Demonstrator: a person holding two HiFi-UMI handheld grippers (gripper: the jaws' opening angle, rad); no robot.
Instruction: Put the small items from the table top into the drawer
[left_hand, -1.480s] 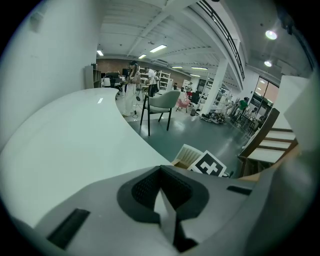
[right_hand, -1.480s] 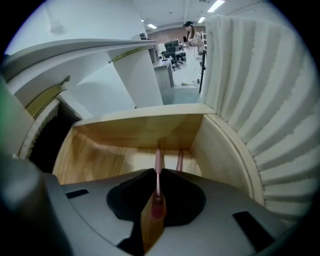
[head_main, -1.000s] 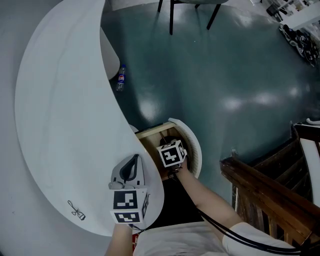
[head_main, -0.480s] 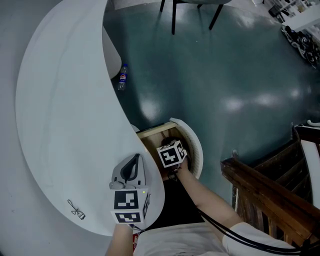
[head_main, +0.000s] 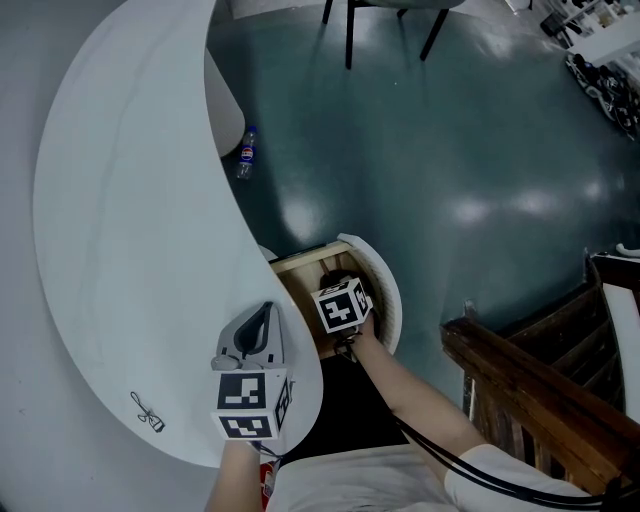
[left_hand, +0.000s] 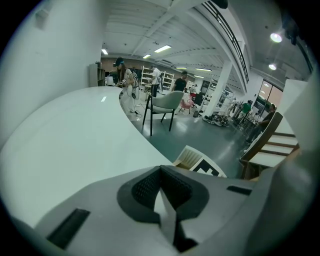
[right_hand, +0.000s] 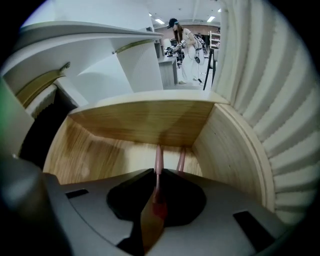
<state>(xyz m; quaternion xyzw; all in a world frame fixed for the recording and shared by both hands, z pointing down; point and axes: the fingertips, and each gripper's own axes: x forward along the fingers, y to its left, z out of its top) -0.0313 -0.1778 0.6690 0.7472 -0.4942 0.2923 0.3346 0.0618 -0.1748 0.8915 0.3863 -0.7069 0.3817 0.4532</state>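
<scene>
My right gripper (head_main: 338, 288) reaches down into the open wooden drawer (head_main: 300, 270) under the white table (head_main: 130, 200). In the right gripper view it (right_hand: 156, 182) is shut on a thin pink two-pronged item (right_hand: 158, 156), whose prongs point toward the drawer's back wall (right_hand: 140, 120). My left gripper (head_main: 258, 325) rests on the table's near edge beside the drawer, shut and empty (left_hand: 161, 187). A small dark wire-like item (head_main: 147, 411) lies on the table top left of the left gripper.
The drawer's ribbed white front (head_main: 388, 295) curves round its right side. A bottle (head_main: 243, 155) lies on the dark floor under the table's edge, chair legs (head_main: 345, 30) stand farther off, and wooden stairs (head_main: 530, 380) are at the right.
</scene>
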